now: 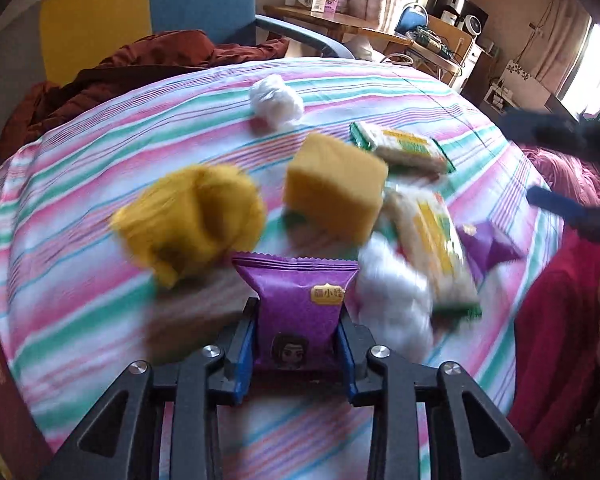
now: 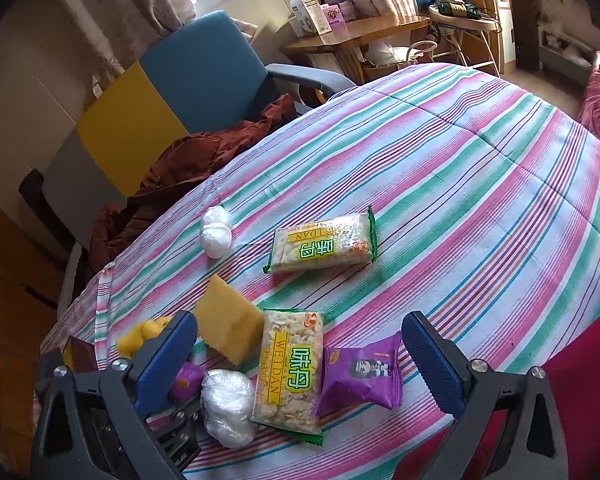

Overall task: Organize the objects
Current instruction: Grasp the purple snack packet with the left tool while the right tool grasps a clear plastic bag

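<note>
While the striped cloth (image 2: 480,184) lies bare across its far and right-hand stretch, the snacks crowd its near left corner, close to the edge where a rust jacket (image 2: 188,160) slumps against a blue chair (image 2: 204,56). A desk (image 2: 356,36) stands beyond the far edge.

From the right wrist view, a rice bar (image 2: 322,246) lies alone toward the middle, with a white wad (image 2: 216,232) just to its left. Nearer, a second rice bar (image 2: 290,372) lies lengthwise, touching a yellow sponge (image 2: 230,320) on its left and a purple packet (image 2: 362,372) on its right. A second white wad (image 2: 228,408) sits against its near left side. A yellow pom (image 2: 142,334) lies near the corner.

The right gripper (image 2: 300,356) hangs low over this cluster, tilted down toward it. Its fingers (image 2: 434,364) are spread wide, the second rice bar and the purple packet lying between them, neither touched.

The left gripper (image 1: 296,340) points across the cloth at the same cluster. Its blue pads (image 1: 246,354) are closed on both sides of a second purple packet (image 1: 296,308), which stands upright between them. The cloth and things behind it are blurred. The right gripper's fingers show at the right edge of the left wrist view.
</note>
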